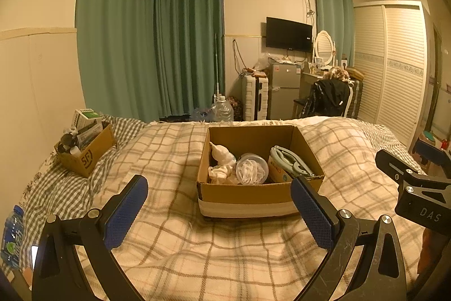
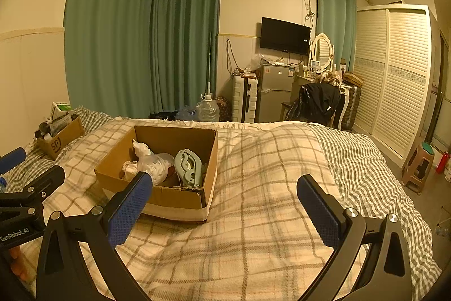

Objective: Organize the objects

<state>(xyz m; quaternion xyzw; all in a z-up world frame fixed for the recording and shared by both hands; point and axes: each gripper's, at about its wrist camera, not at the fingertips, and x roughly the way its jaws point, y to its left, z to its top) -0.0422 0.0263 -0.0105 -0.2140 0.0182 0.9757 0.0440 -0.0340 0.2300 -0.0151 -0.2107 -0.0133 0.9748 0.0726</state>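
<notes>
The open brown cardboard box (image 1: 258, 192) sits in the middle of the bed with the checked cream blanket (image 1: 174, 253). Inside it lie a pale blue-green plastic folding hanger (image 1: 290, 161), a round clear plastic tub of white bits (image 1: 251, 169) and a white crumpled bag (image 1: 222, 154). A small brown cardboard box marked SF (image 1: 88, 153) stands far off at the left edge of the bed, stuffed with small boxes and bottles.

It looks like much of the tidying is done, since things are already in both boxes and no loose thing shows on the blanket. What is left, I cannot tell.

The left gripper (image 1: 220, 212) hangs just in front of the big box, its jaws spread wide and holding nothing. The right gripper (image 2: 225, 206) has its jaws spread wide too, and empty. It points at bare blanket, with the big box off to its left, near its left finger.
</notes>
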